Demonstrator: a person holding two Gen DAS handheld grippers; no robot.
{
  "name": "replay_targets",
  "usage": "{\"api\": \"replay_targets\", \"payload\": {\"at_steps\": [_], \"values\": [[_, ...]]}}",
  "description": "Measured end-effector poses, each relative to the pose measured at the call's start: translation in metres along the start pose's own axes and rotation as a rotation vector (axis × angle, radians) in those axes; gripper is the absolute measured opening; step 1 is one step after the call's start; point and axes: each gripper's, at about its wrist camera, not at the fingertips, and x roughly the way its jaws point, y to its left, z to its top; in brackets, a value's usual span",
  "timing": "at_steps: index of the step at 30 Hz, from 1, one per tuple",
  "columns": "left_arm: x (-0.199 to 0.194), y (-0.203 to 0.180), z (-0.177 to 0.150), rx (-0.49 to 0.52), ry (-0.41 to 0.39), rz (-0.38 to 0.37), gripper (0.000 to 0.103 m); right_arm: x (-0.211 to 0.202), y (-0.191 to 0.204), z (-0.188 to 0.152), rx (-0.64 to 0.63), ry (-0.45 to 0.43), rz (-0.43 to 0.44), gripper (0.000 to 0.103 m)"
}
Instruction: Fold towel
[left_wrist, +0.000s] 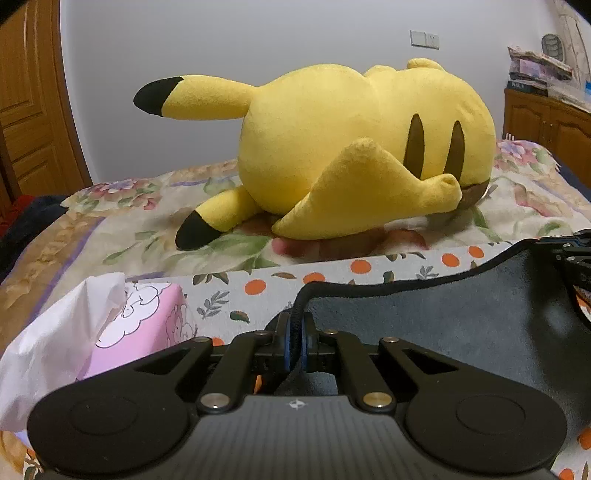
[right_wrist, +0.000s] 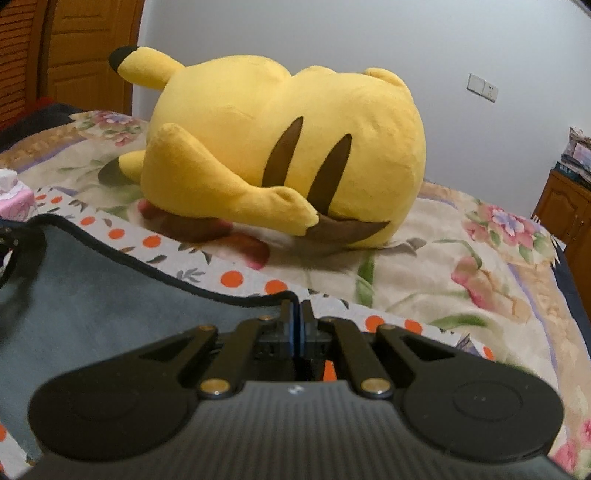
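Note:
A grey towel (left_wrist: 461, 332) with a dark hemmed edge lies on a cloth printed with orange dots (left_wrist: 258, 286). My left gripper (left_wrist: 296, 332) is shut on the towel's left corner, the hem pinched between its blue pads. In the right wrist view the same towel (right_wrist: 110, 288) spreads to the left. My right gripper (right_wrist: 299, 321) is shut on the towel's right corner. The right gripper's body shows at the right edge of the left wrist view (left_wrist: 576, 258).
A big yellow plush toy (left_wrist: 351, 147) lies on the floral bedspread (right_wrist: 461, 266) just beyond the towel. A pink tissue box (left_wrist: 140, 321) with white tissue stands at the left. A wooden door (left_wrist: 29, 110) is far left, a wooden cabinet (left_wrist: 546, 122) far right.

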Motion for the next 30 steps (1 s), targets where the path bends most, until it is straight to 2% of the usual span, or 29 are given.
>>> {"api": "replay_targets", "payload": {"at_steps": [4, 6, 7, 12, 15, 16, 20, 23, 30], "values": [[-0.001, 0.0, -0.004, -0.007, 0.012, -0.018, 0.011, -0.007, -0.001, -0.003, 0.027, 0.0, 0.008, 0.007], [-0.004, -0.002, -0.006, -0.003, 0.017, -0.016, 0.025, -0.011, -0.001, -0.004, 0.036, 0.001, 0.008, 0.015], [-0.005, -0.003, -0.007, -0.002, 0.016, -0.017, 0.029, -0.014, -0.001, -0.004, 0.043, -0.003, 0.01, 0.015], [-0.016, -0.008, -0.008, -0.007, 0.012, -0.038, 0.039, -0.025, -0.001, -0.008, 0.071, -0.006, 0.019, 0.016], [-0.026, -0.011, -0.011, -0.001, 0.01, -0.052, 0.047, -0.035, 0.0, -0.013, 0.086, -0.012, 0.038, 0.045], [-0.029, -0.012, -0.012, 0.0, 0.011, -0.057, 0.048, -0.039, 0.0, -0.015, 0.09, -0.017, 0.047, 0.048], [-0.042, -0.015, -0.017, -0.005, 0.021, -0.067, 0.056, -0.054, 0.003, -0.021, 0.099, -0.014, 0.073, 0.048], [-0.054, -0.018, -0.022, 0.004, 0.028, -0.074, 0.058, -0.067, 0.004, -0.025, 0.103, -0.015, 0.08, 0.05], [-0.085, -0.028, -0.031, -0.015, 0.04, -0.093, 0.073, -0.099, 0.005, -0.033, 0.121, -0.018, 0.093, 0.062]]}}
